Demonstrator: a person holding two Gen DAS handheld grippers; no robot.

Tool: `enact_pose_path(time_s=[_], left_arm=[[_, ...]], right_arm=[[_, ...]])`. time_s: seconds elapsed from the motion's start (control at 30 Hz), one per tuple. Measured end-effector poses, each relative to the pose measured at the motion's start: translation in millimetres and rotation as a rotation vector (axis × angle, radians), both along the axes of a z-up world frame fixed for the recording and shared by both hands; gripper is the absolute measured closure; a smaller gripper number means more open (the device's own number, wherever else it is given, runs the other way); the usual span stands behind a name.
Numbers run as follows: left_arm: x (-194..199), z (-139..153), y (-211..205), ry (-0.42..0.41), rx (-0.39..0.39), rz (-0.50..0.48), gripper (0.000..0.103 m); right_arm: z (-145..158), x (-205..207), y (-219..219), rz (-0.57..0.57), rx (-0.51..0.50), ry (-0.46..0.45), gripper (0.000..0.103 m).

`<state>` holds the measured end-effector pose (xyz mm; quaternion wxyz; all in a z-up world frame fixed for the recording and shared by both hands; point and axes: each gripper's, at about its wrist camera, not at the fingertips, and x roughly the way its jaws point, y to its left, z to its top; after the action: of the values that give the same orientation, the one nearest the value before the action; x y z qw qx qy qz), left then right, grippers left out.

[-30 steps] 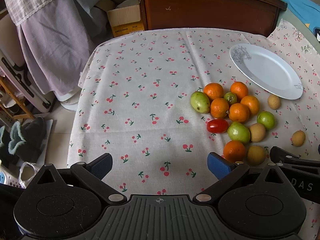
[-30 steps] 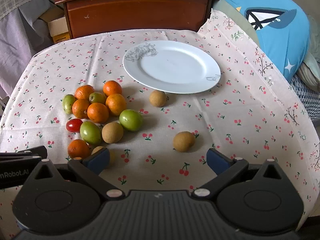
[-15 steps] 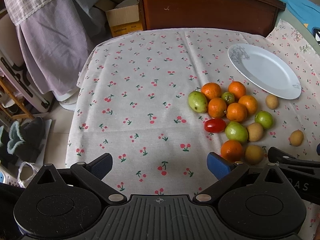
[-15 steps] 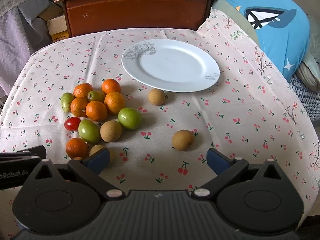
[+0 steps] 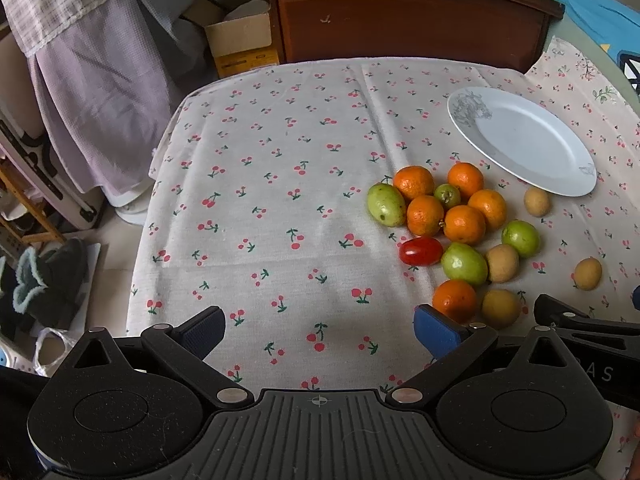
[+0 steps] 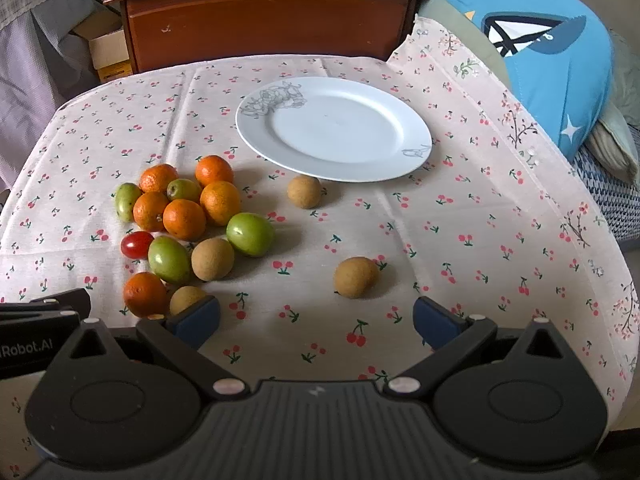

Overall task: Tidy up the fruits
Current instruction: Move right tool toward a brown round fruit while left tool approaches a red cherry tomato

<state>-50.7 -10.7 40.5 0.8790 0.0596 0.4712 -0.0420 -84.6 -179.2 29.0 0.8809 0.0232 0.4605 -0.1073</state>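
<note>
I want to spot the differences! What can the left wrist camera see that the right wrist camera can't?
Only the left wrist view shows the floor beside the table, with fuzzy grey slippers and a hanging purple cloth.

Only the right wrist view shows the big blue pillow clearly, and the table's right edge.

Both show the white plate, bare, the pile of oranges, green fruits, brown fruits and one red tomato on the cherry tablecloth. Both tools, left and right, are open.

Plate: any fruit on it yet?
No. The white plate is bare; the nearest brown fruit sits on the cloth beside its rim.
</note>
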Motion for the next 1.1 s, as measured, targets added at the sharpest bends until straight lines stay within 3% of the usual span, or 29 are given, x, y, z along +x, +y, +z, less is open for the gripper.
enact_pose_path(time_s=[0.63,0.9,1.1], left_arm=[[-4.8,0.3,-4.2,-0.009,-0.015,-0.04,0.002],[-12.0,0.9,0.9,-0.009,-0.054,-0.068,0.002],[-26.8,-2.0,-10.0,-0.009,-0.08,-0.161,0.002]], right_arm=[[0.0,-6.6,-8.3,0.012,0.023,-0.019,0.001],[8.7,-20.6,-44.8,-0.001,0.13,-0.076,0.001],[10.7,-33.7,-69.2,-0.039,0.186,-0.106,0.002]])
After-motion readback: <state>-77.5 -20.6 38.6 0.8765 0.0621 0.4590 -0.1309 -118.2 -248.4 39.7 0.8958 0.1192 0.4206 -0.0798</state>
